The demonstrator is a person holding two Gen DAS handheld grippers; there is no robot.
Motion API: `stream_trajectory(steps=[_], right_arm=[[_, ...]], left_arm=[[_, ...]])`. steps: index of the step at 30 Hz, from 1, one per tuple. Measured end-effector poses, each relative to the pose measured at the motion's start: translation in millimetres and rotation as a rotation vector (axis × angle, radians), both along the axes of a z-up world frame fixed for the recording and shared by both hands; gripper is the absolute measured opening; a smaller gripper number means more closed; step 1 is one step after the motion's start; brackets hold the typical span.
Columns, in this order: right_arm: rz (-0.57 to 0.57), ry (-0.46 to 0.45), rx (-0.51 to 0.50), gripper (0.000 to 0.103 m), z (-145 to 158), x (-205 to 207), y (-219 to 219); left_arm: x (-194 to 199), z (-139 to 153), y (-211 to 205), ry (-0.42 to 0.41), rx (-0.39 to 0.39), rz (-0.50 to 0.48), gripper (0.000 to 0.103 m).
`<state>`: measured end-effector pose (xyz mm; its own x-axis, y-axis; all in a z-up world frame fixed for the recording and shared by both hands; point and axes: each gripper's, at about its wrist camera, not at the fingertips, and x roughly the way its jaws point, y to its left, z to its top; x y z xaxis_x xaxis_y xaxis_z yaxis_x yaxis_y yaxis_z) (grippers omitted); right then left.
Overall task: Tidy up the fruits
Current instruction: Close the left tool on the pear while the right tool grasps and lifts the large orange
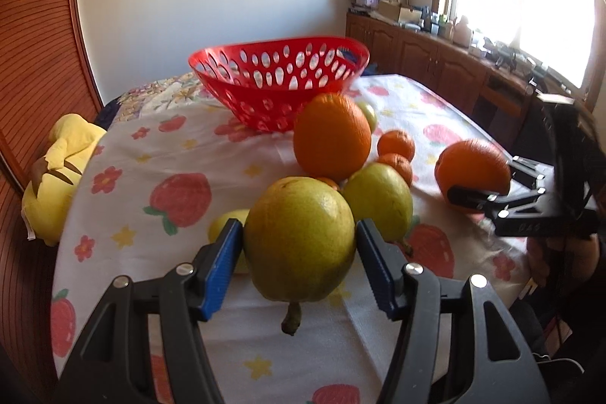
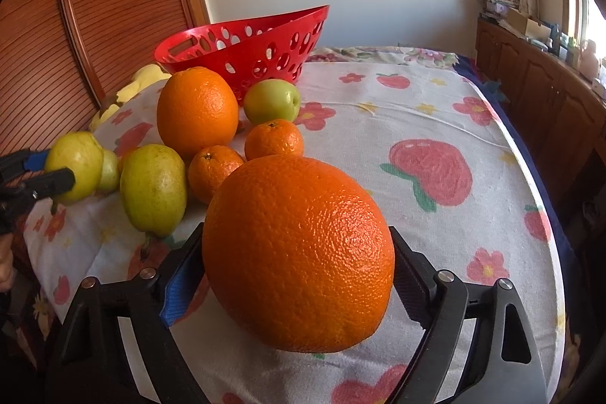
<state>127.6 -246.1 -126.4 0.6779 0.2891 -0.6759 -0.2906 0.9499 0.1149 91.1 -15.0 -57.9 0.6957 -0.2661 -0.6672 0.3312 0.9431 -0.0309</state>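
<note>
While clamped between blue pads of left gripper (image 1: 299, 245): pear (image 1: 299, 237), long axis toward camera, stem (image 1: 291, 318) pointing back and down, lifted over floral cloth (image 1: 125, 154). Right gripper (image 2: 297, 275) closed on large orange (image 2: 299, 252), roundish, raised. Beyond: second pear (image 2: 153, 190), second orange (image 2: 197, 110), red basket (image 1: 278, 88) farther back.

Between you and the red basket (image 2: 242, 52) stands a tight fruit cluster, the big orange (image 2: 197, 110) tallest; to its right, the flowered cloth (image 2: 435, 93) offers open passage.
</note>
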Motion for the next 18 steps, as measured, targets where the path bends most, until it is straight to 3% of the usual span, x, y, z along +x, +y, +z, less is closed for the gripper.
stream_trajectory(steps=[18], right_arm=[[0.015, 0.009, -0.03, 0.086, 3, 1, 5]], left_arm=[[19, 47, 25, -0.083, -0.045, 0.037, 0.061]])
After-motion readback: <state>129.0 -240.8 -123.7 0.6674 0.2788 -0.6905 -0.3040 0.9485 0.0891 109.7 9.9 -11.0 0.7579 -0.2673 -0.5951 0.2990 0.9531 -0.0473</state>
